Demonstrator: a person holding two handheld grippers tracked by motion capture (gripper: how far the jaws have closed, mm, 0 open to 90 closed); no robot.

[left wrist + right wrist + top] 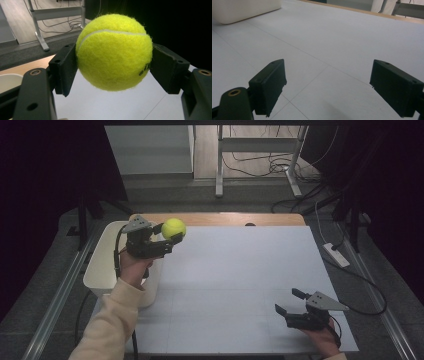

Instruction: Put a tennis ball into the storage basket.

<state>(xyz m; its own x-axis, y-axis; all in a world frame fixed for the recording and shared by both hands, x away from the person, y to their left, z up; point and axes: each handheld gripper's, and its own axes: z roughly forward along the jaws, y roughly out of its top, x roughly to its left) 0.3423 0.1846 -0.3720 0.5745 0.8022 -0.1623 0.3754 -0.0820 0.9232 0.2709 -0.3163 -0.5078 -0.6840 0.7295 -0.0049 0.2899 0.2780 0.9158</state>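
- Dark surroundings frame a table (240, 285) covered by a matte white sheet marked with faint grid lines; a strip of wooden tabletop (220, 218) is exposed along the far edge, and loose cables (280, 167) are seen on the floor beyond.
- At the table's left edge a white plastic bin (102, 265) with rounded corners is placed; its interior is mostly hidden by the left forearm, so its contents cannot be told.
- A tennis ball (113, 51) is held off the table near the far left corner, just beside the bin's far end. Its surface is fuzzy yellow-green felt with a curved white seam and a trace of black print on one side.
- The left gripper (167, 236) is clamped on the tennis ball: in the left gripper view both flat black pads (65, 72) are pressed against opposite sides of the ball.
- The left hand (132, 265) is extended forward from a cream sleeve (107, 320), with the gripper held roughly level above the bin's edge.
- The right gripper (290, 302) is held low over the near right part of the sheet, well apart from the ball. Its jaws are spread wide, with nothing between them.
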